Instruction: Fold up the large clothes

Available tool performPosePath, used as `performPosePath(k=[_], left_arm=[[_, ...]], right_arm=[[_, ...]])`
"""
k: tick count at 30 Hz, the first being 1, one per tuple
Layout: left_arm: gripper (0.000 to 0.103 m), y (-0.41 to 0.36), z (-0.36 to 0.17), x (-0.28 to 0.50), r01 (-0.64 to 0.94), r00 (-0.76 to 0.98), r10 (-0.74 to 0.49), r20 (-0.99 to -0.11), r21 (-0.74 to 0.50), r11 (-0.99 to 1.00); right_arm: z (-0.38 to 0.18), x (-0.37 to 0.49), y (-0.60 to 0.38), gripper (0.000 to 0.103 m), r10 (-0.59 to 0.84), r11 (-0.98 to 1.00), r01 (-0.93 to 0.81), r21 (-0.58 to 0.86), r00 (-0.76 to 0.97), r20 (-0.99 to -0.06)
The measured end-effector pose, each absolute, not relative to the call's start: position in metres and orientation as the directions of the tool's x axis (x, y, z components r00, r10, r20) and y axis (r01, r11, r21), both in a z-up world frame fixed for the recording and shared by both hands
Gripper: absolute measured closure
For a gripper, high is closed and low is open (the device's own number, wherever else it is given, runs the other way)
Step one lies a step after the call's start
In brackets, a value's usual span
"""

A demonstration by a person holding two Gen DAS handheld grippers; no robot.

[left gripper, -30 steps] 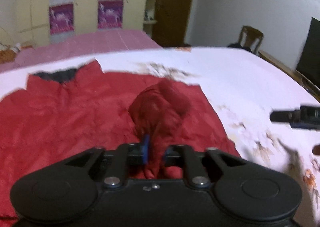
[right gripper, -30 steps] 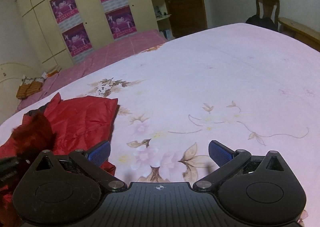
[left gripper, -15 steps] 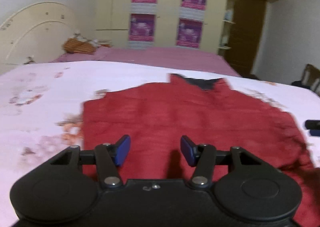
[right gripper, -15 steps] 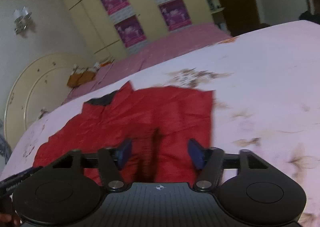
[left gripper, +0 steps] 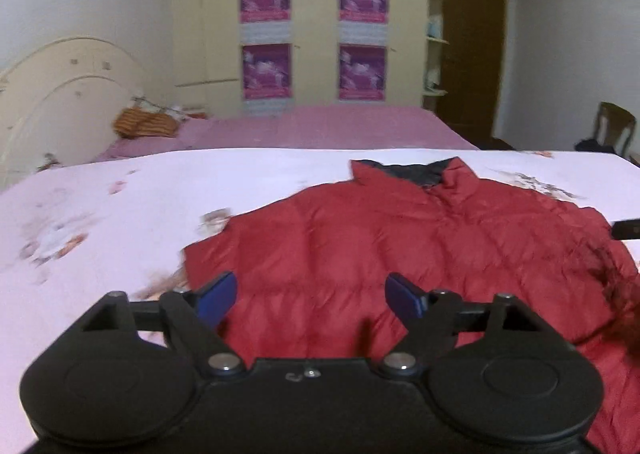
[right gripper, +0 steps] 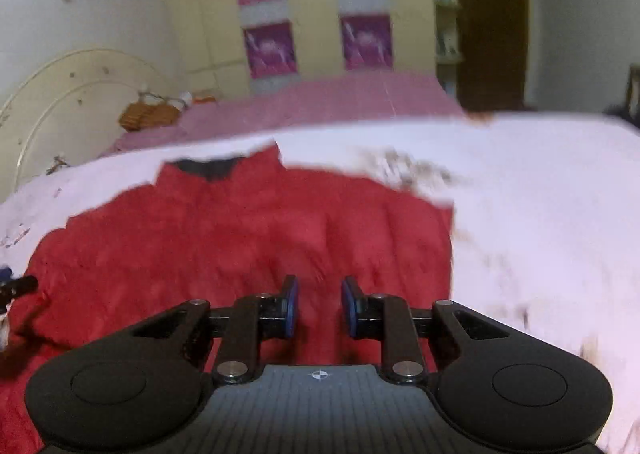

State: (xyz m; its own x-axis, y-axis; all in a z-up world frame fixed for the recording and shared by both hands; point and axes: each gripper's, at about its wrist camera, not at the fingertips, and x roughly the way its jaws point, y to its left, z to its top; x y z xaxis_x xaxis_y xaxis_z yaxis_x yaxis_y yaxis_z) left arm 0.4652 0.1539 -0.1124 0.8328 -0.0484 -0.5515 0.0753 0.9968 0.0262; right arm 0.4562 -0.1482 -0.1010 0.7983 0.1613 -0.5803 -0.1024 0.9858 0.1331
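A red padded jacket (left gripper: 400,246) with a dark-lined collar lies spread flat on a pale floral bedspread (left gripper: 120,214). It also shows in the right wrist view (right gripper: 240,238). My left gripper (left gripper: 312,300) is open wide and empty, low over the jacket's near left part. My right gripper (right gripper: 318,310) hovers over the jacket's near right part. Its jaws are partly open with a narrow gap and nothing between them. The right gripper's tip (left gripper: 626,229) shows at the left wrist view's right edge. A dark fur trim (left gripper: 624,294) lies at the jacket's right side.
A second bed with a pink cover (left gripper: 320,126) stands beyond. A cream headboard (left gripper: 60,94) is at the left. A wardrobe with purple posters (left gripper: 312,34), a brown door (left gripper: 472,46) and a wooden chair (left gripper: 612,130) stand at the back.
My left gripper let go of the bunched red sleeve, opened wide and swung left. My right gripper moved left over the jacket and narrowed its jaws. The jacket now lies flat.
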Motion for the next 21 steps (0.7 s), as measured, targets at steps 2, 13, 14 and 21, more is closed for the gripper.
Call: performPosePath(k=[2,13,14,21], left_arm=[[0.027,0.142,-0.116,0.488,0.121,0.820,-0.077,-0.567,0.039,0.992],[0.026,0.145,-0.164,0.531,0.117,0.761,-0.094,-0.642,-0.006,0.993],[0.026,0.144,-0.165,0.530,0.118,0.762,-0.093,-0.641,-0.004,0.993],[0.026,0.144,-0.151,0.521,0.121,0.763,-0.071,-0.643,0.033,0.992]], right_arm=[[-0.102,0.475,-0.133,0.080,0.179,0.984,-0.132,0.123,0.788,-0.590],[-0.165,0.530,-0.075,0.080,0.176,0.972,-0.234,-0.007,0.750,-0.637],[-0.167,0.530,-0.074,0.080,0.170,0.973,-0.232,-0.015,0.755,-0.633],[-0.145,0.522,-0.088,0.078,0.130,0.984,-0.175,-0.015,0.784,-0.607]])
